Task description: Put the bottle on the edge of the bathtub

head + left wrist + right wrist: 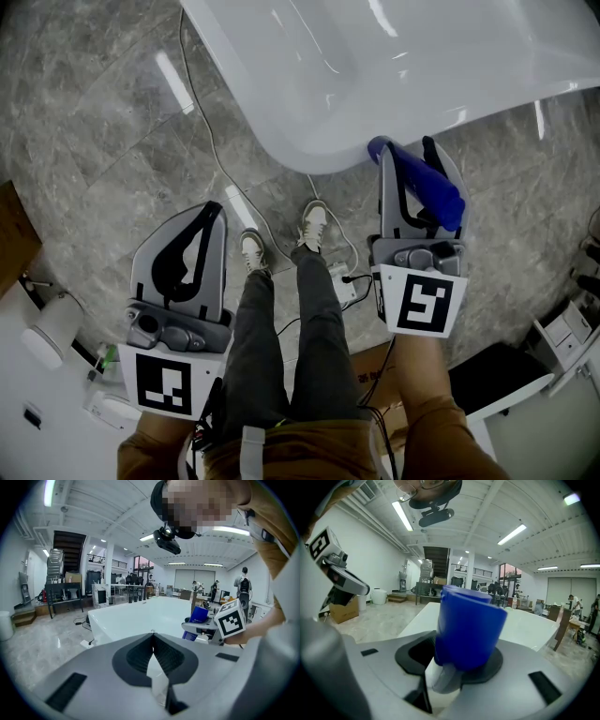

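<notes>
Blue plastic bottle (468, 627) is clamped between the fingers (415, 656) of the right gripper (406, 150), just beside the rounded end of the white bathtub (375, 84) and not set on its edge. Farther from the bathtub, the left gripper (214, 211) has its fingers (136, 656) pressed together with nothing between them.

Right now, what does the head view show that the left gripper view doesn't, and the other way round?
Only the head view: the person's shoes and trouser legs, plus the square-marked cube of the left gripper. Only the left gripper view: the hall beyond, with a dark staircase, distant people and the camera on the person's head. Both: the white bathtub and the right gripper, its fingers closed on the blue bottle.
</notes>
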`<state>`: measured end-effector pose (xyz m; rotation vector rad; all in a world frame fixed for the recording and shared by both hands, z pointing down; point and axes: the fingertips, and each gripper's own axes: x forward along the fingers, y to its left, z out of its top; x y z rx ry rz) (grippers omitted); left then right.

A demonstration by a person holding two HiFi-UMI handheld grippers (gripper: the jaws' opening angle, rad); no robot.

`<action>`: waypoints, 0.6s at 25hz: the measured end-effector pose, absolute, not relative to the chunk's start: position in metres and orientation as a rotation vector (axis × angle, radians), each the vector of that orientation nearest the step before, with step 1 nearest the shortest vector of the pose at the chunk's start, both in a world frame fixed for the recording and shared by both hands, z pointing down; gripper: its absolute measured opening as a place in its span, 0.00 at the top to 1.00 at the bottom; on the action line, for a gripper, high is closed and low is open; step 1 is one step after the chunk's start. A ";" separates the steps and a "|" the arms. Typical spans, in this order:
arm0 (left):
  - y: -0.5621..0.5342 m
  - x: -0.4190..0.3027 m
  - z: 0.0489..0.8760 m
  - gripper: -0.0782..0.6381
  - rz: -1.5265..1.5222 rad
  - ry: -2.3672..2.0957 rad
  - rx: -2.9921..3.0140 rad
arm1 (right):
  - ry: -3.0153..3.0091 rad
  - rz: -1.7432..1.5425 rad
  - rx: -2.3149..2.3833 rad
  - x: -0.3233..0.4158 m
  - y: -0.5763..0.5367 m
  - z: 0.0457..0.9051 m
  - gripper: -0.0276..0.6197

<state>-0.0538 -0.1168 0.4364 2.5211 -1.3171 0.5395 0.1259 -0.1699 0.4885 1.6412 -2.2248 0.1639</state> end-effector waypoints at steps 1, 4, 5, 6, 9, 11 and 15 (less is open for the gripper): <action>-0.117 -0.054 0.436 0.88 0.540 -1.316 2.523 | -2.229 0.169 1.645 0.126 -0.171 0.488 0.72; -0.117 -0.054 0.436 0.88 0.540 -1.321 2.521 | -2.242 0.187 1.646 0.125 -0.174 0.487 0.73; -0.117 -0.055 0.436 0.88 0.541 -1.324 2.518 | -2.247 0.192 1.646 0.124 -0.174 0.487 0.73; -0.117 -0.056 0.437 0.88 0.542 -1.326 2.516 | -2.253 0.198 1.647 0.123 -0.175 0.487 0.73; -0.117 -0.058 0.438 0.88 0.545 -1.330 2.513 | -2.263 0.193 1.643 0.119 -0.176 0.486 0.73; -0.116 -0.059 0.440 0.88 0.548 -1.331 2.507 | -2.254 0.180 1.635 0.116 -0.178 0.487 0.73; -0.115 -0.062 0.443 0.88 0.552 -1.332 2.498 | -2.240 0.177 1.610 0.115 -0.181 0.489 0.73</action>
